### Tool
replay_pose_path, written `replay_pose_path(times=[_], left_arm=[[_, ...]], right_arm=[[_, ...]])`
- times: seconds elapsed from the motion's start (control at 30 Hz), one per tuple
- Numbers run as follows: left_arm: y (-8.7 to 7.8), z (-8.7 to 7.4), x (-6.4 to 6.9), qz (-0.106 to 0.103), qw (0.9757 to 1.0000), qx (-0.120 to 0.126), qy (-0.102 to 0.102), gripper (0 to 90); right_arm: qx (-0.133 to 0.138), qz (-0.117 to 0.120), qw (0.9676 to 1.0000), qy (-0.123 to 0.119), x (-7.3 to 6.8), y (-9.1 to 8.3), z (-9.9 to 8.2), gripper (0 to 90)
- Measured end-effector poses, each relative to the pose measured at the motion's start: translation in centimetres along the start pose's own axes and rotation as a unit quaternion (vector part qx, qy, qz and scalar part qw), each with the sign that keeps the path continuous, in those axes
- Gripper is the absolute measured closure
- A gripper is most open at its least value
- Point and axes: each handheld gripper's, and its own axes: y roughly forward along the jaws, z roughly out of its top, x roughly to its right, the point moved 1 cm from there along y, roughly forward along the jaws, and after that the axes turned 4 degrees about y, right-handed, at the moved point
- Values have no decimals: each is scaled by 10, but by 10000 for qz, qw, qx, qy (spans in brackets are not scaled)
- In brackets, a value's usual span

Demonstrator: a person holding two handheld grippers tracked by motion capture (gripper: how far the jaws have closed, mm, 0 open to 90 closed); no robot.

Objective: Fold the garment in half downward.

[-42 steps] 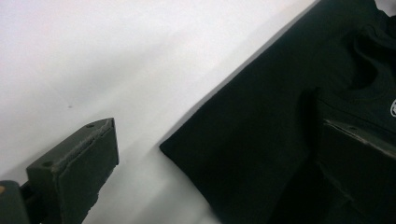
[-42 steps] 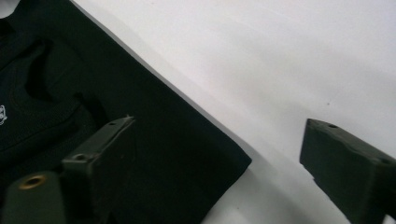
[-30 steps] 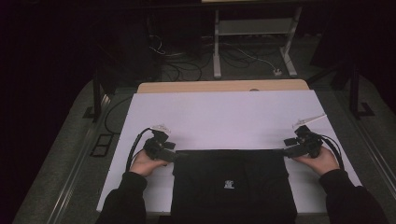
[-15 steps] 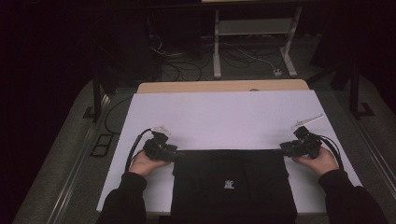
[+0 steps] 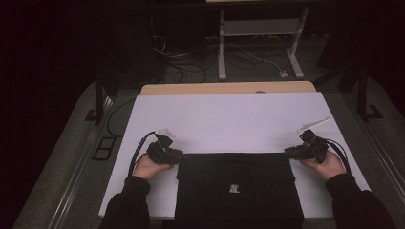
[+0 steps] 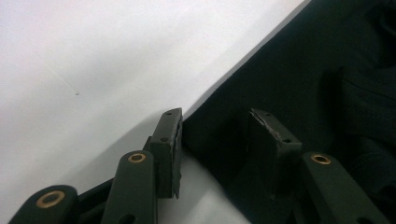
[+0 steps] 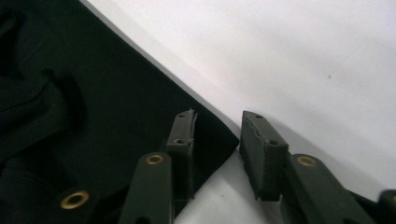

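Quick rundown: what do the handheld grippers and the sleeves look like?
Both are black. The left gripper and right gripper have flat rectangular pads with worn edges on link arms with brass-coloured pivot rings. Each carries a grey three-cornered plate and a looping black cable. Dark long sleeves.

your left tongs [image 6: 215,149] have just been closing over the corner of the black cloth [image 6: 299,88] on the white desk [image 6: 93,60], pads not yet pressing it.

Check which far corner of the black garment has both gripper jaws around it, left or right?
The right one. The right gripper has the garment's corner tip between its jaws, which have just been closing. At the left gripper, one jaw stands on white table.
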Motion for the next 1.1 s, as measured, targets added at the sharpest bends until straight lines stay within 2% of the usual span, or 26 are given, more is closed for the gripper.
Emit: replay_pose_path(times=[0.2,0.27,0.37,0.4,0.53,0.67,0.8,0.97,1.1], left_arm=[[0,0,1,87,9999,-88,64,691],[1,0,2,97,9999,-77,22,710],[1,1,3,142,9999,-98,6,725],[1,1,3,173,9997,-133,75,739],[1,2,5,168,9996,-188,147,834],[1,4,7,230,9990,-236,296,844],[-1,4,6,264,9989,-267,286,849],[-3,5,6,282,9991,-177,253,854],[-5,6,6,377,9989,-95,253,860]], right_arm=[[-17,18,10000,-39,-1,1,0,779],[6,37,10000,7,0,0,0,810],[0,140,9999,71,1,-1,-1,836],[1,163,9998,82,1,-1,-1,843],[-6,218,9996,177,2,-1,-1,860],[18,223,9996,184,2,-3,-2,863],[63,238,9995,173,1,-5,-2,867],[89,163,9997,152,0,-6,-2,870],[86,98,9998,164,-2,-6,-1,872]])
